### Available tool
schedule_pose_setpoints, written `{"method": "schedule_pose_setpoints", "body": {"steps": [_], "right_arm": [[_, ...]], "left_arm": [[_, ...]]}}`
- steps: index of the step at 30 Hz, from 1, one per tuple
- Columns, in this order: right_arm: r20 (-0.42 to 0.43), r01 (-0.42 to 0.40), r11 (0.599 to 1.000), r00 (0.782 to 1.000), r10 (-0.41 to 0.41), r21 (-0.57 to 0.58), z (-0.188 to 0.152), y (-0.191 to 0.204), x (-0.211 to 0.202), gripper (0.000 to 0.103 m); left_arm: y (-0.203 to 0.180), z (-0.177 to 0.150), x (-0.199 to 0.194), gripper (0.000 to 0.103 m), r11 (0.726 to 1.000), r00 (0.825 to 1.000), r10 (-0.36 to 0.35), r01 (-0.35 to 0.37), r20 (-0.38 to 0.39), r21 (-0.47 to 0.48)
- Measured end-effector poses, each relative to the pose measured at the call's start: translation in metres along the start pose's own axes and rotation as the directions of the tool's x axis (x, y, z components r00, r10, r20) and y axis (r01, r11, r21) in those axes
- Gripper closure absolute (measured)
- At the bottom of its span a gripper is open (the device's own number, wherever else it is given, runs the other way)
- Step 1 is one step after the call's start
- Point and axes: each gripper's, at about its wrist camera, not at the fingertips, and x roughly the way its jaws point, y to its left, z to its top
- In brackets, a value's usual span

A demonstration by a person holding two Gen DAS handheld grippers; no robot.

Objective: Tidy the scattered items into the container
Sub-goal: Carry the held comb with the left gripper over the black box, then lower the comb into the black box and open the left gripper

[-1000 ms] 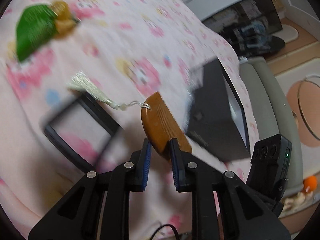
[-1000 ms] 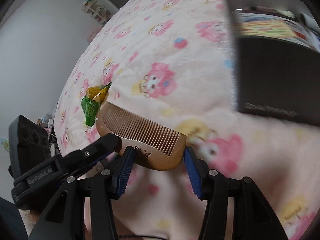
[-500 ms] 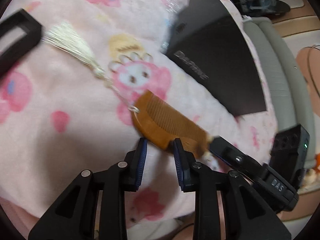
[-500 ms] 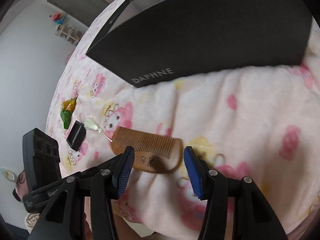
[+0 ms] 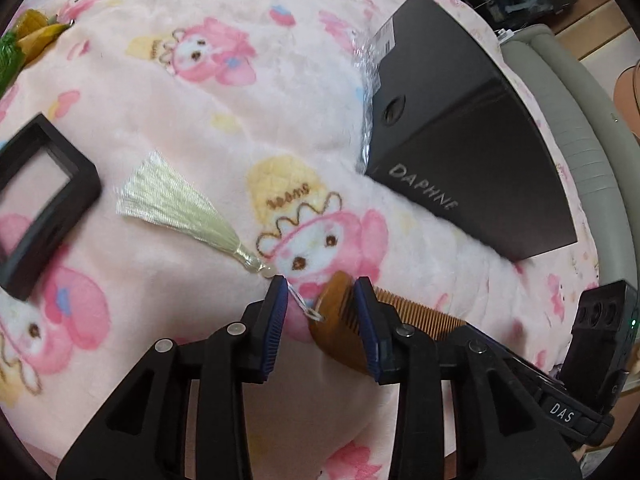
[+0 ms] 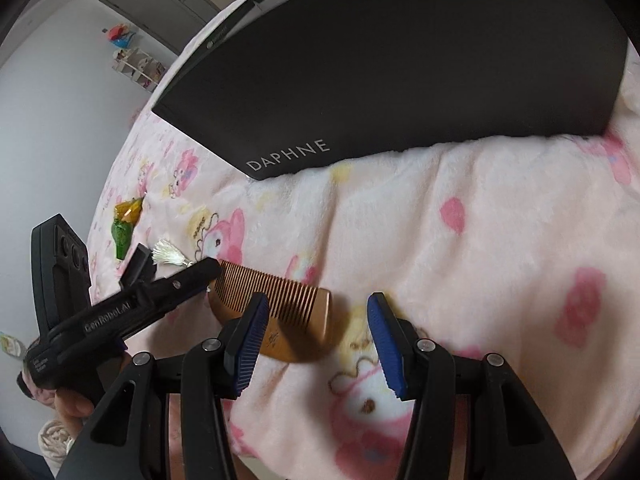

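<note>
Left gripper [image 5: 320,312] jaws spread, holding nothing; the round end of the wooden comb [image 5: 340,312] and its metal ring sit in the gap, comb flat on the pink cartoon blanket [image 5: 200,92]. Right gripper [image 6: 316,336] jaws spread wide, empty, straddling the comb's square end; comb [image 6: 292,320] lies on the blanket with teeth toward the box. Pale tassel [image 5: 180,204] trails from the comb's ring, lying flat, away from the box. Black DAPHNE box [image 5: 460,120] sits just beyond the comb, lid on. Small black frame box [image 5: 36,196] lies near the tassel's fringe. Green and yellow wrapped item [image 5: 24,40] farther off on the blanket. A hand [image 6: 76,400] grips the left tool's handle.
</note>
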Motion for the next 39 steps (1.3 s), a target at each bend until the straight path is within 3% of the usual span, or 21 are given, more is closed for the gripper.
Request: {"method": "schedule_pose_setpoints", "body": {"steps": [6,9,15,21,25,32,39], "right_arm": [[-0.007,0.003,0.999,1.000,-0.004,-0.039,-0.001,0.010,0.003,0.057],[0.017,0.008,0.999,1.000,-0.007,-0.032,0.001,0.006,-0.010,0.059],[0.137,0.007,0.999,0.991,-0.001,-0.047,0.013,0.012,-0.068,0.059],[0.277,0.030,0.997,0.961,-0.010,-0.066,0.052,0.009,-0.133,0.059],[0.343,0.058,0.996,0.939,-0.032,-0.068,0.087,0.001,-0.157,0.059],[0.391,0.112,0.991,0.918,-0.074,-0.075,0.149,-0.021,-0.167,0.059],[0.349,0.152,0.985,0.930,-0.114,-0.085,0.200,-0.051,-0.130,0.059]], "left_arm": [[-0.014,-0.006,-0.015,0.067,0.998,0.998,-0.060,0.060,-0.016,0.016],[-0.022,-0.007,-0.027,0.072,0.996,0.996,-0.091,0.091,-0.005,0.025],[-0.064,0.002,-0.065,0.075,0.983,0.986,-0.157,0.150,0.056,0.108],[-0.137,0.032,-0.085,0.076,0.951,0.970,-0.215,0.182,0.110,0.252],[-0.191,0.063,-0.069,0.075,0.931,0.966,-0.208,0.148,0.151,0.334],[-0.231,0.113,-0.036,0.073,0.929,0.966,-0.209,0.148,0.152,0.338],[-0.242,0.143,0.014,0.072,0.947,0.984,-0.139,0.099,0.113,0.304]]}}
